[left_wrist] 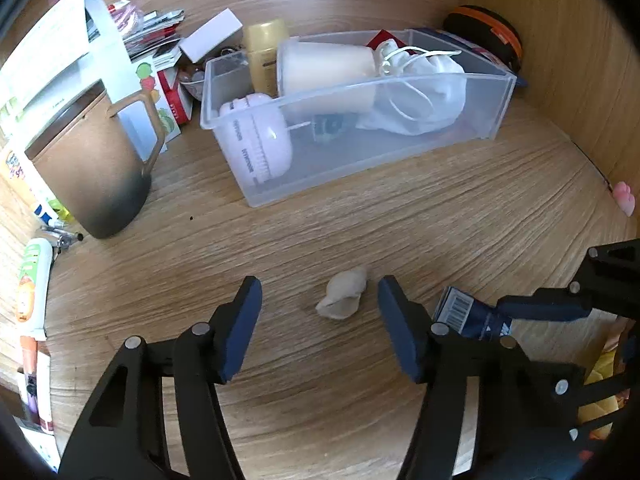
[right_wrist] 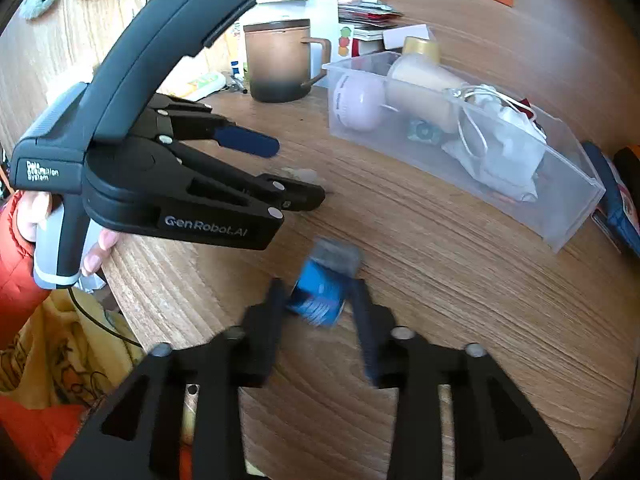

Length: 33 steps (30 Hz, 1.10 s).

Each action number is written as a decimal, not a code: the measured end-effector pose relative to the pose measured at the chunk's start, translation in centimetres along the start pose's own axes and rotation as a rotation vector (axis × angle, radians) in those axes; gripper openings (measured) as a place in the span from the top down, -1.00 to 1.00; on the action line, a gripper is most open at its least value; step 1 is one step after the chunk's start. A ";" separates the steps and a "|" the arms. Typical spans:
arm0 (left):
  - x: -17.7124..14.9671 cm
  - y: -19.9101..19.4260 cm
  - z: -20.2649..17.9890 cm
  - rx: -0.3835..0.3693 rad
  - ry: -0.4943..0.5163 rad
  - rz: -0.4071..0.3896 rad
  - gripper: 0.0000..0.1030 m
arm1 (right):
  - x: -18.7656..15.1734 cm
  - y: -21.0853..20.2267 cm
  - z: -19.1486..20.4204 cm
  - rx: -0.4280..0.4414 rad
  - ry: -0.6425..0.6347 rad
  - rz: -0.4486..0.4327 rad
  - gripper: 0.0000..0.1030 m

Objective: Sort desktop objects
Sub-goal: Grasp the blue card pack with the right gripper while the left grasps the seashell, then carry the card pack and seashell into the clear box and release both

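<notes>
A small crumpled beige wad [left_wrist: 343,295] lies on the wooden desk between the open fingers of my left gripper [left_wrist: 320,300]. The wad is barely visible in the right wrist view [right_wrist: 300,174], beside the left gripper [right_wrist: 288,172]. My right gripper [right_wrist: 320,296] is shut on a small blue packet with a barcode [right_wrist: 322,286], blurred by motion; the packet also shows in the left wrist view [left_wrist: 468,314]. A clear plastic bin [left_wrist: 496,112] at the back holds a pink round brush, a cream bottle, a white pouch and a small green item.
A brown mug [left_wrist: 92,168] stands left, with tubes, pens and papers around it. A gold bottle [left_wrist: 266,54] and a white box stand behind the bin. A black-and-orange case [left_wrist: 488,32] sits by the wooden wall at right. A pink toy [left_wrist: 626,198] is at the right.
</notes>
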State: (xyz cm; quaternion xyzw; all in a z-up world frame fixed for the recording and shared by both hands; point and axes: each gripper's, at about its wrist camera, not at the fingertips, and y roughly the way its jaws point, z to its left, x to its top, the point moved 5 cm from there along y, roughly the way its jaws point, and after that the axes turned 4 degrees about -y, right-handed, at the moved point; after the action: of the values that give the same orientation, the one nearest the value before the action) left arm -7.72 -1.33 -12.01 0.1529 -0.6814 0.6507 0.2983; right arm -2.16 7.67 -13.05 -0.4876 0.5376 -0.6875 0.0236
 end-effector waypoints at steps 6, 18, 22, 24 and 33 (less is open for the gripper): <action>0.3 0.2 -0.3 0.002 0.005 -0.017 0.32 | -0.1 0.0 -1.6 -0.031 0.030 0.000 0.52; 0.4 0.0 -0.7 0.015 0.031 -0.040 0.67 | 0.6 -0.9 -6.2 -0.059 0.132 -0.008 0.52; 1.0 -0.9 -0.4 0.004 0.010 -0.065 0.67 | 1.2 -1.6 -7.0 -0.074 0.134 -0.021 0.52; 1.3 -1.5 -0.1 0.000 -0.002 -0.082 0.67 | 1.6 -2.0 -7.4 -0.085 0.132 -0.029 0.52; 3.8 -4.2 1.2 0.004 -0.048 -0.167 0.67 | 3.8 -3.9 -8.7 -0.109 0.117 -0.084 0.52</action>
State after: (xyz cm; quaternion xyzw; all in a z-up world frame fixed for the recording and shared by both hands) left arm -8.45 -2.24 -6.32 0.2254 -0.6720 0.6210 0.3347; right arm -8.27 13.39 -7.20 -0.4692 0.5539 -0.6848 -0.0633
